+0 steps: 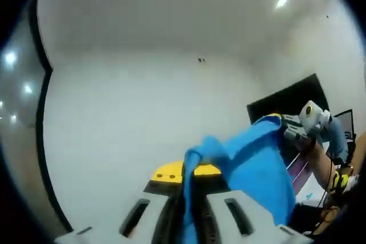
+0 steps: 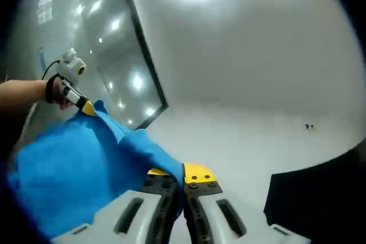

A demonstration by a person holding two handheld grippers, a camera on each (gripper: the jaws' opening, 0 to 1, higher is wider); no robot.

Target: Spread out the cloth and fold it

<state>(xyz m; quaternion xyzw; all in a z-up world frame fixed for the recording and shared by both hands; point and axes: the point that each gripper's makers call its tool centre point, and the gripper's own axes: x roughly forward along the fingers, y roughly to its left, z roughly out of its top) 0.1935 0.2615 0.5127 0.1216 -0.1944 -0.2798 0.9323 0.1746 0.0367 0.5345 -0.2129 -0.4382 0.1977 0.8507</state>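
Cloth (image 1: 257,167), plain blue, creased, hangs stretched in air, long axis running gripper to gripper. Left gripper (image 1: 189,178) clamped on one corner; right gripper (image 2: 182,176) seemingly clamped on other.

Ahead of the left gripper (image 1: 189,178) the way is open toward a bare white wall (image 1: 143,118). To its right the blue cloth (image 1: 257,164) hangs stretched across to the right gripper (image 1: 286,123), barring that side, with a black panel (image 1: 291,98) beyond. In the right gripper view, the cloth blocks the left; a glass partition (image 2: 114,44) stands behind it.
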